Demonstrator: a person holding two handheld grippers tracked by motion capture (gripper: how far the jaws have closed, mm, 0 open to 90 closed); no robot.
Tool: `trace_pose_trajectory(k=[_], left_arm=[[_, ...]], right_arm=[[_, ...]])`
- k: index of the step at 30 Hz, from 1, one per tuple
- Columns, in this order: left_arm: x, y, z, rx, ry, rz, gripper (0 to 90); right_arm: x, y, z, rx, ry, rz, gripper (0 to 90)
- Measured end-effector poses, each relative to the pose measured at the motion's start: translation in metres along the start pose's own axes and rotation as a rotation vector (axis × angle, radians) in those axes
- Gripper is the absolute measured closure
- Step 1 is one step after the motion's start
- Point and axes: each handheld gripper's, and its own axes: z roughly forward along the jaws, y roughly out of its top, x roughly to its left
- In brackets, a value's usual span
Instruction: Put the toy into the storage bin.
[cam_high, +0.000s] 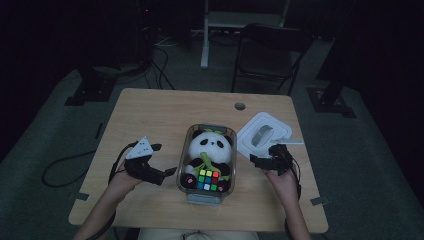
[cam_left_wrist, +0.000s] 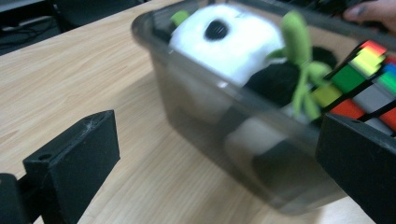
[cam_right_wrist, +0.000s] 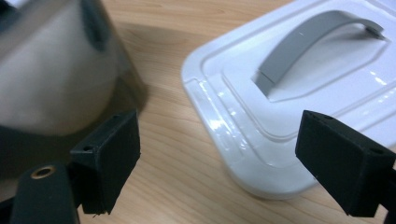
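Observation:
A clear plastic bin (cam_high: 186, 150) stands in the middle of the wooden table (cam_high: 150, 110). Inside it lie a plush panda (cam_high: 211, 145) and a colour cube (cam_high: 208, 180). My left gripper (cam_high: 169, 174) is open just left of the bin, jaws pointing at its wall (cam_left_wrist: 224, 126); the panda (cam_left_wrist: 229, 42) and the cube (cam_left_wrist: 369, 84) show through it. My right gripper (cam_high: 256, 160) is open to the right of the bin, above the near edge of a white lid (cam_high: 263, 134) with a grey handle (cam_right_wrist: 308, 42). Nothing is between either pair of jaws.
A round cable hole (cam_high: 240, 106) sits near the table's far edge. A dark chair (cam_high: 270, 50) and a white desk leg (cam_high: 205, 35) stand beyond the table. Cables (cam_high: 65, 170) lie on the floor at the left. Bare wood lies left of the bin.

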Motion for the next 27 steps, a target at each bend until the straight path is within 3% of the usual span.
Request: trace_pose_trajectory(k=[6, 10, 15, 21, 27], left_arm=[[0.01, -0.02, 0.01, 0.04, 0.029, -0.036, 0.5], [0.014, -0.031, 0.015, 0.06, 0.054, -0.061, 0.6], [0.016, -0.043, 0.022, 0.092, 0.099, -0.068, 0.6], [0.015, -0.051, 0.027, 0.106, 0.133, -0.078, 0.5], [0.013, -0.053, 0.032, 0.125, 0.132, -0.074, 0.6]], right_arm=[[-0.005, -0.002, 0.007, -0.025, -0.056, 0.02, 16.1], [-0.006, -0.001, 0.011, -0.027, -0.065, 0.033, 16.0], [-0.006, 0.004, 0.017, -0.028, -0.1, 0.037, 16.0], [-0.007, 0.011, 0.027, -0.047, -0.168, 0.049, 16.1], [-0.012, 0.019, 0.045, -0.051, -0.223, 0.058, 18.5]])
